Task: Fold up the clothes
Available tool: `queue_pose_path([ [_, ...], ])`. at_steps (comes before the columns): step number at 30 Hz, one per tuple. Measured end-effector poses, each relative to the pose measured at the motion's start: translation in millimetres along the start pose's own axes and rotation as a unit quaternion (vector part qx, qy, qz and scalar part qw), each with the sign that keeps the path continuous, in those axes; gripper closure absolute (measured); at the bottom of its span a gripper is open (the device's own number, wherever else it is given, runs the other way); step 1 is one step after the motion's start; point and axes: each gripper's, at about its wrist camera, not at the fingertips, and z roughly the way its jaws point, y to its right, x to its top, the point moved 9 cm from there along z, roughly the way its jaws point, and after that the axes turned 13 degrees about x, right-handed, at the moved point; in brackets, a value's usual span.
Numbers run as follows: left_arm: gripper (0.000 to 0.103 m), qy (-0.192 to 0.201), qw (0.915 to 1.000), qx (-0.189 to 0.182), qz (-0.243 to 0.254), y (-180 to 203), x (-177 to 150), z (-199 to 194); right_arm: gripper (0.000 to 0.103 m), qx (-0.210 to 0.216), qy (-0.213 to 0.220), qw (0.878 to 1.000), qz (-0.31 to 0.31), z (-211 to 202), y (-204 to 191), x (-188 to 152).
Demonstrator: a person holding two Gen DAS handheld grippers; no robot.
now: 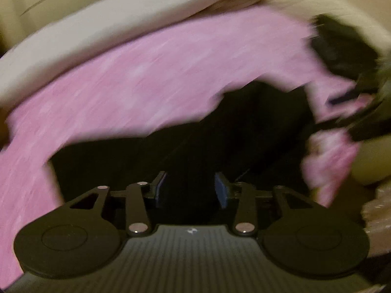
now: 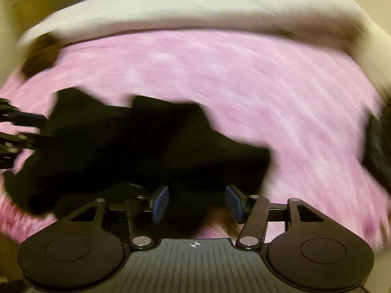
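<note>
Left wrist view: the left gripper (image 1: pixel 190 188) sits low in the frame with its jaws set well apart, the blue pads (image 1: pixel 221 190) facing each other across a clear gap. Nothing is between them; only the black garment (image 1: pixel 195 131) shows through the gap, and whether the fingertips touch it cannot be told through the blur. The garment lies on a pink bedcover (image 1: pixel 136 78), spreading from just ahead of the gripper towards the far right. Beyond the pink cover runs a pale strip of bedding (image 1: pixel 102 24). At the far right edge the right gripper (image 1: pixel 347 97) appears as a dark smeared shape near a bunched part of the pink cover; its jaws cannot be read here.

Right wrist view: the right gripper (image 2: pixel 196 201) has its jaws wide apart too, blue pads (image 2: pixel 160 202) on either side of an empty gap. Black cloth lies directly ahead and under the left pad, while a scrap of brownish and pink surface shows near the right pad; contact is not clear. The black garment (image 2: pixel 136 146) lies crumpled on the pink bedcover (image 2: pixel 244 85), filling the left and middle of the view. At the left edge the left gripper (image 2: pixel 17 127) reaches in beside the garment's edge, fingers blurred. A pale band of bedding (image 2: pixel 171 9) lies at the far side.
</note>
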Motion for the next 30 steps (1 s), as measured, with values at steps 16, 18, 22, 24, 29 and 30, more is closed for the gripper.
queue_pose_path([
  [16,0.046,-0.075,0.9965,0.031,-0.019,-110.6,-131.1,65.8,0.074,0.105,-0.144,0.853,-0.490,219.9,-208.4,26.4],
  [18,0.046,-0.067,0.9974,0.023,-0.013,-110.0,-128.1,69.2,0.092,0.112,-0.135,0.875,-0.451,210.1,-205.7,40.8],
  [22,0.046,-0.049,0.9988,0.009,0.001,-107.6,-119.0,74.1,0.095,0.091,-0.054,0.938,-0.329,163.3,-171.5,116.1],
  [24,0.046,-0.037,0.9993,0.007,0.009,-104.9,-102.6,75.2,0.095,0.068,-0.009,0.958,-0.277,140.7,-148.1,157.1],
  [29,0.046,-0.013,0.9997,0.015,0.015,-98.9,-64.4,79.9,0.095,0.010,0.087,0.977,-0.194,95.8,-74.4,242.4],
  [30,0.046,-0.011,0.9996,0.020,0.016,-97.1,-57.6,80.7,0.095,0.007,0.097,0.979,-0.181,91.8,-61.1,253.0],
])
